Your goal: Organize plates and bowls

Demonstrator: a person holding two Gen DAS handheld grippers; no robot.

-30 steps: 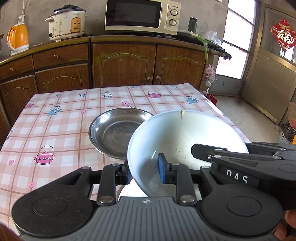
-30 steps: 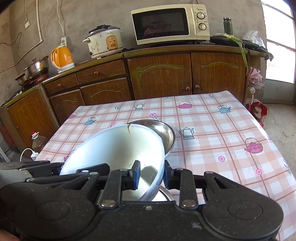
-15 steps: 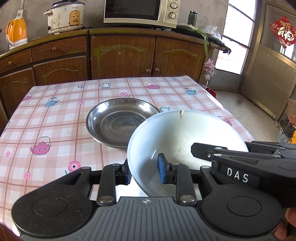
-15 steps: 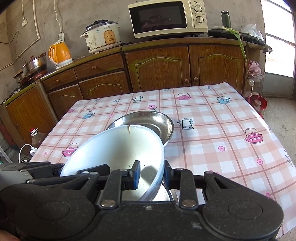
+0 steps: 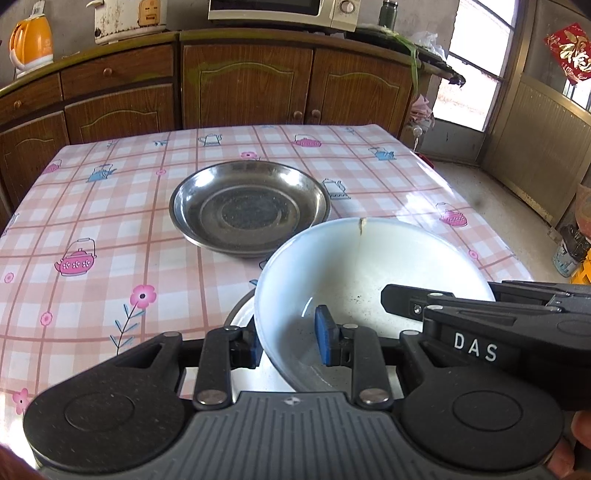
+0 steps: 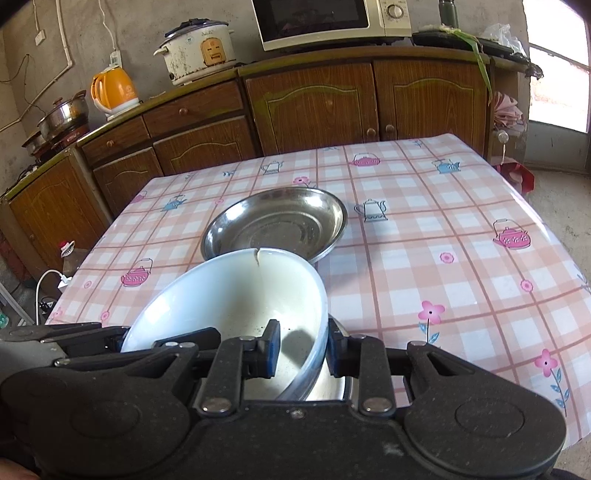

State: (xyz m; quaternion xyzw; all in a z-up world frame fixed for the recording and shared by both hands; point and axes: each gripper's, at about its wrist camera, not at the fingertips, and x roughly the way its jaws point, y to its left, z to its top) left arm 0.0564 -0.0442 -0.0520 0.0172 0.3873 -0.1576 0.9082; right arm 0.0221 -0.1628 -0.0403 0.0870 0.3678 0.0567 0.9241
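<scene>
A white bowl (image 5: 369, 266) with a chipped far rim hangs tilted just above the near part of the table. My left gripper (image 5: 288, 336) is shut on its left rim, one blue pad inside and one outside. My right gripper (image 6: 303, 347) is shut on the right rim of the same white bowl (image 6: 229, 295). Beyond the bowl a shallow steel dish (image 5: 251, 210) sits empty mid-table; the right wrist view shows this steel dish (image 6: 277, 221) too. Directly under the bowl lies a white plate (image 5: 240, 314), mostly hidden.
The table (image 5: 92, 229) wears a pink checked cloth with teapot prints. Wooden cabinets (image 6: 317, 103) stand behind it, bearing a microwave (image 6: 325, 18), a rice cooker (image 6: 199, 48) and an orange kettle (image 6: 114, 90). Bare floor lies to the right.
Both grippers have sunk a little with the bowl still held between them. The steel dish now shows more fully beyond the bowl's rim.
</scene>
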